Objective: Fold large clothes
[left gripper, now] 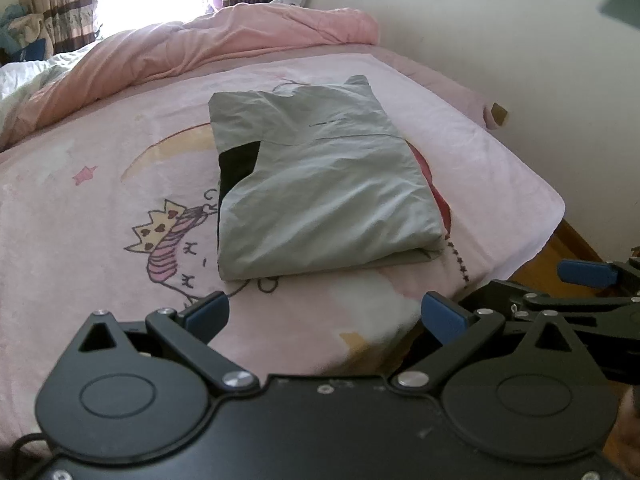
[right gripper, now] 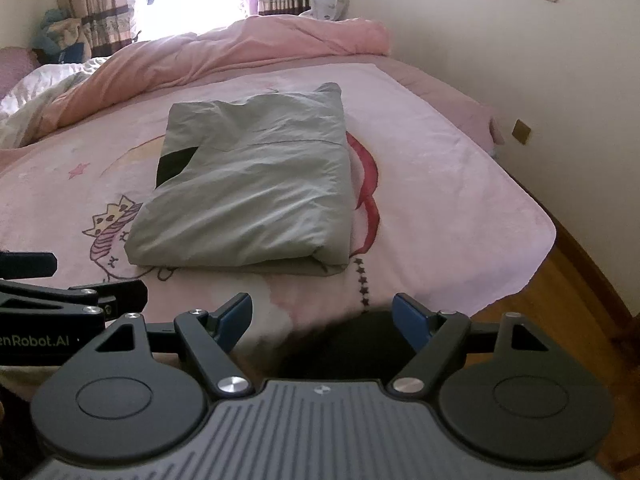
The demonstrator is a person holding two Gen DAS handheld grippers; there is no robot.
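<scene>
The jacket [left gripper: 320,184] lies folded into a compact grey rectangle in the middle of the bed [left gripper: 500,168], on a pink blanket [left gripper: 60,208] printed with a crowned cartoon figure; a rumpled pink quilt [left gripper: 200,52] is bunched beyond it toward the window. A black panel shows at the bundle's left edge, and the near edge is a rounded fold with layers stacked under it. Both grippers hang short of the near edge, apart from the cloth and touching nothing. The left gripper [left gripper: 326,316] stands wide with only blanket between its blue pads. The right gripper [right gripper: 322,316] is also wide; its jaws are easing inward slightly, with nothing between them. The folding looks finished or close to it. The fabric appears thin and smooth, like a light shell: soft, limp, probably a little slippery, so the layers could slide over one another and the bundle could spring open if lifted by a single ply. It should weigh little and carries no risk of breakage. To move or press it, the safest hold would be on the thick near fold, pinching all layers together, one gripper toward each near corner, so the stack travels as one piece. A grip on the top sheet alone, or on the loose far edge by the collar, would likely peel the fold back.
</scene>
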